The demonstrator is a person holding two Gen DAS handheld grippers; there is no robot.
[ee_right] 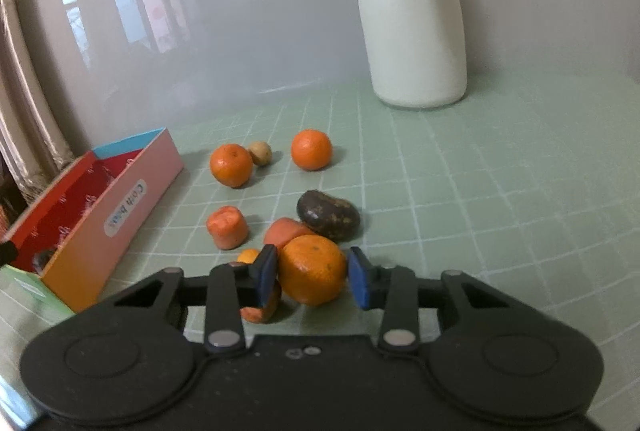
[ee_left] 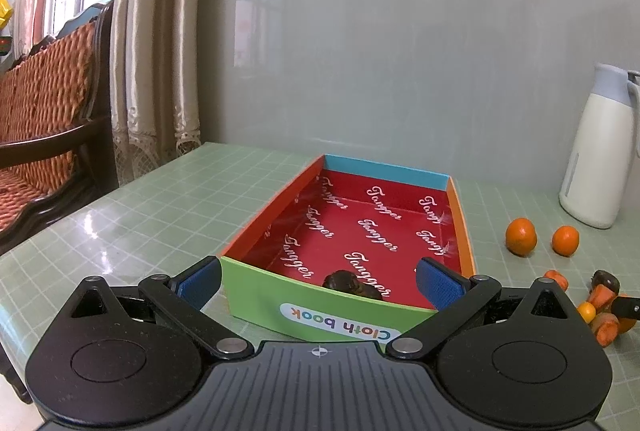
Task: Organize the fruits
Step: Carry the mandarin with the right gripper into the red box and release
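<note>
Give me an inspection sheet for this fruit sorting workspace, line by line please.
Surface: green gridded mat covering the table.
Job's things: open cardboard box with a red lining, one dark fruit inside at its near end; loose on the mat, several oranges, orange chunks, a dark brown fruit and a small tan one.
Clutter: white jug by the wall.
Grippers: left gripper open, straddling the box's near wall; right gripper around a large orange, left pad touching, a gap at the right pad.
Cables: nothing seen.
Surroundings: grey wall, curtains, wooden sofa.
</note>
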